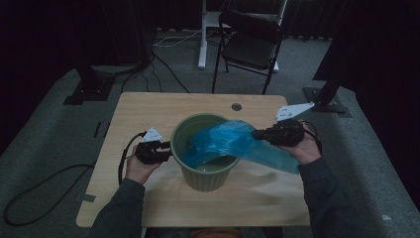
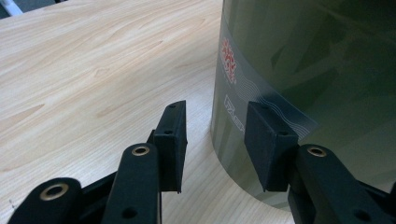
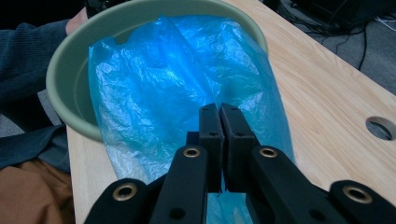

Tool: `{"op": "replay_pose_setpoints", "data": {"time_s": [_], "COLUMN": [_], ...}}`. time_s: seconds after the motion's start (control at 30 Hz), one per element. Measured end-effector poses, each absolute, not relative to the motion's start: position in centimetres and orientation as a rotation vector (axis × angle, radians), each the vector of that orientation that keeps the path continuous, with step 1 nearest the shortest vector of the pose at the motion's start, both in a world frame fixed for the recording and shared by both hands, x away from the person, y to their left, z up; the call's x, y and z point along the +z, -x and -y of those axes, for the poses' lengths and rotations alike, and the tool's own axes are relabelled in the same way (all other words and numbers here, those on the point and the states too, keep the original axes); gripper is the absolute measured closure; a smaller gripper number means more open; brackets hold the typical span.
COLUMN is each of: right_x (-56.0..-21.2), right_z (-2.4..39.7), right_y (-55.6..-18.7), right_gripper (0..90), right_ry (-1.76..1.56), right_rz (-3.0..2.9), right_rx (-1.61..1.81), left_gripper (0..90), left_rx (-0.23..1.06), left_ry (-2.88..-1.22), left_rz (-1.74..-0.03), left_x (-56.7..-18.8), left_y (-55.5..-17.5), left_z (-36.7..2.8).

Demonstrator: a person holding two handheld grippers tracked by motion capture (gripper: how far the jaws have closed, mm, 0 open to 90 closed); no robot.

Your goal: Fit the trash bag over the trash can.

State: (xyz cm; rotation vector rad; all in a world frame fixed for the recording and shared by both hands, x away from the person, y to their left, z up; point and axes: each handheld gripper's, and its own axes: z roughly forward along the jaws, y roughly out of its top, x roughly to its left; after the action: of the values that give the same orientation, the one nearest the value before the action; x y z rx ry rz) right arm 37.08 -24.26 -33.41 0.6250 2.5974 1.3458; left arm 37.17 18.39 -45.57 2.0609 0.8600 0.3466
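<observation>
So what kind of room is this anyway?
Probably a lab or studio set up for recording: a small wooden table on grey carpet, a folding chair behind it, stand bases and loose cables on the floor.

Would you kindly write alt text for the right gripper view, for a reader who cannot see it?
The right hand-held gripper has its two black jaws shut on a crinkled blue plastic bag. The bag drapes over the rim of a green bin and reaches into it. The bin stands on a light wooden table with a round hole near the view's right edge.
</observation>
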Motion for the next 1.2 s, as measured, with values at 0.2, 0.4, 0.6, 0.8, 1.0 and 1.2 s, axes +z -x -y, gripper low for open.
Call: {"op": "replay_pose_setpoints", "data": {"time_s": [0.2, 0.4, 0.6, 0.8, 1.0, 1.2], "right_x": [-33.3, -32.9, -32.4, -32.2, -31.8, -31.5], "right_z": [22.9, 22.2, 22.0, 21.8, 21.6, 21.0], "right_y": [-37.4, -37.5, -37.6, -37.7, -37.6, -37.7], "right_gripper": [88.2, 88.2, 88.4, 88.4, 88.5, 88.8], "right_ry": [-0.588, -0.571, -0.562, -0.560, -0.550, -0.525], "right_rz": [-2.628, -2.648, -2.646, -2.643, -2.641, -2.646], "right_rx": [1.338, 1.326, 1.322, 1.324, 1.330, 1.327], "left_gripper": [58.4, 56.9, 56.5, 54.3, 54.7, 53.4], "left_rx": [0.336, 0.354, 0.347, 0.350, 0.346, 0.372], "left_ry": [-2.024, -1.945, -1.932, -1.926, -1.958, -2.012], "left_rz": [-0.859, -0.845, -0.801, -0.748, -0.656, -0.562], "left_x": [-44.7, -42.7, -40.9, -38.6, -36.3, -34.4], "left_y": [-37.0, -36.6, -36.3, -35.9, -35.9, -35.7], "left_z": [-19.4, -21.2, -22.0, -21.8, -20.4, -17.9]}}
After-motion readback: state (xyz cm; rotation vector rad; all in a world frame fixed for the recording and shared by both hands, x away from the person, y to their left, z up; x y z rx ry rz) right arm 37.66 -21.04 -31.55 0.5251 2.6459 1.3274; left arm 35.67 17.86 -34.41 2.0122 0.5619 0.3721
